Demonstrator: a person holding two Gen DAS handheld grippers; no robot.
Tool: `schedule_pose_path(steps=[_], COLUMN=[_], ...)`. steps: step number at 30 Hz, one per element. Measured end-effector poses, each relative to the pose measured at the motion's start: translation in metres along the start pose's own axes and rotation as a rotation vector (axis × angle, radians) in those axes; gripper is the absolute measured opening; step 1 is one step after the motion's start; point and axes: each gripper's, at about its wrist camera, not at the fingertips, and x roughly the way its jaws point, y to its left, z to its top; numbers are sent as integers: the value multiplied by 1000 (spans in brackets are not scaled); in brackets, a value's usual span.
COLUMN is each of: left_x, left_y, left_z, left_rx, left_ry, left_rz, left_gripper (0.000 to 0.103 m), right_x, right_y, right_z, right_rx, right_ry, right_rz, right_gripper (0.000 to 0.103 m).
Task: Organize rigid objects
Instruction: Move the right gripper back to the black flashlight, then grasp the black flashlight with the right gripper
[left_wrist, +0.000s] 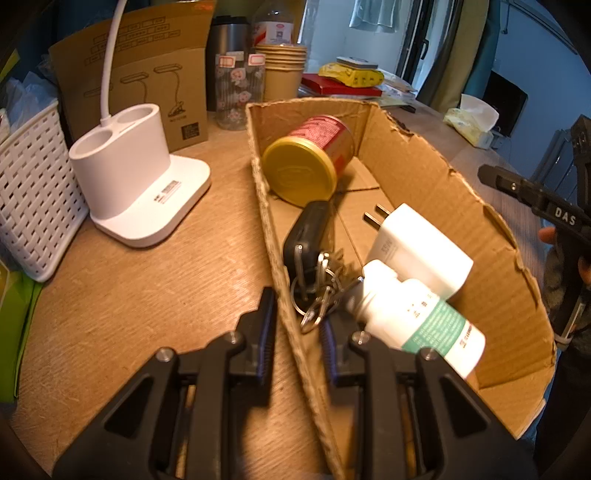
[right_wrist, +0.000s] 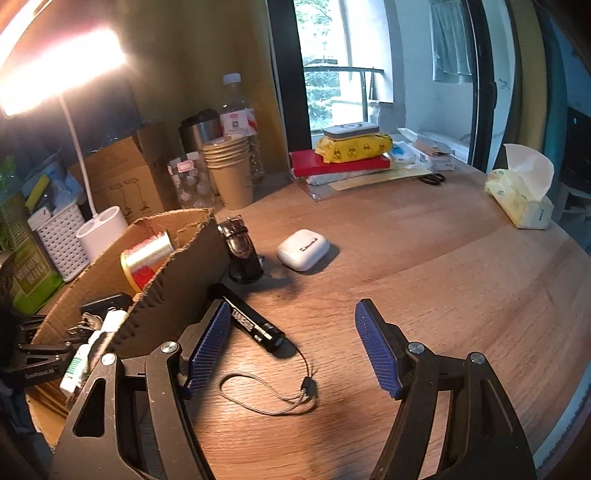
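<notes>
Left claw (left_wrist: 297, 325) is clamped on the near wall of the cardboard box (left_wrist: 406, 147), one pad outside, one inside, so it's basically holding the box by its edge. Right claw (right_wrist: 291, 347) hangs wide open over the counter (right_wrist: 424, 258) with nothing between its pads.

Inside the box: a red can with a yellow lid (left_wrist: 308, 160) lying on its side at the far end, a black car key with a ring of keys (left_wrist: 310, 254), a white plug charger (left_wrist: 417, 247), and a white bottle with a green label (left_wrist: 417, 317) lying across the near end.

Only the right wrist view shows what's outside the box: a black flashlight (right_wrist: 255, 325) with a grey lanyard lying just beside the box wall and near the claw's left pad, a dark brown watch (right_wrist: 242, 251) up against the box, and a white earbud case (right_wrist: 303, 249) a bit farther out. It also catches the lit lamp head, a tissue pack (right_wrist: 521, 195) and scissors way back.

The left wrist view gives a clear look at the white lamp base (left_wrist: 140, 184), the white woven basket (left_wrist: 33, 199) and the other claw's body, marked "DAS".

Flashlight and bottle have print, too blurry to read.
</notes>
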Motion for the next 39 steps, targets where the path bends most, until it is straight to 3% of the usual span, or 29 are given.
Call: schedule_pose_path(steps=[10, 14, 28, 33, 35, 37, 39], left_x=[0, 0, 0, 0, 0, 0, 0], left_y=[0, 0, 0, 0, 0, 0, 0], left_z=[0, 0, 0, 0, 0, 0, 0], left_rx=[0, 0, 0, 0, 0, 0, 0], left_ry=[0, 0, 0, 0, 0, 0, 0], left_rz=[1, 1, 1, 0, 1, 0, 1], left_gripper=[25, 25, 25, 25, 25, 25, 25], right_x=[40, 46, 80, 82, 82, 81, 81], right_y=[17, 28, 43, 40, 38, 37, 37], right_z=[0, 4, 4, 4, 5, 5, 6], right_rx=[-115, -163, -240, -226, -214, -209, -208], right_ry=[106, 99, 219, 225, 228, 226, 225], right_rz=[-14, -41, -111, -108, -98, -82, -87], right_gripper=[74, 74, 74, 74, 68, 49, 48])
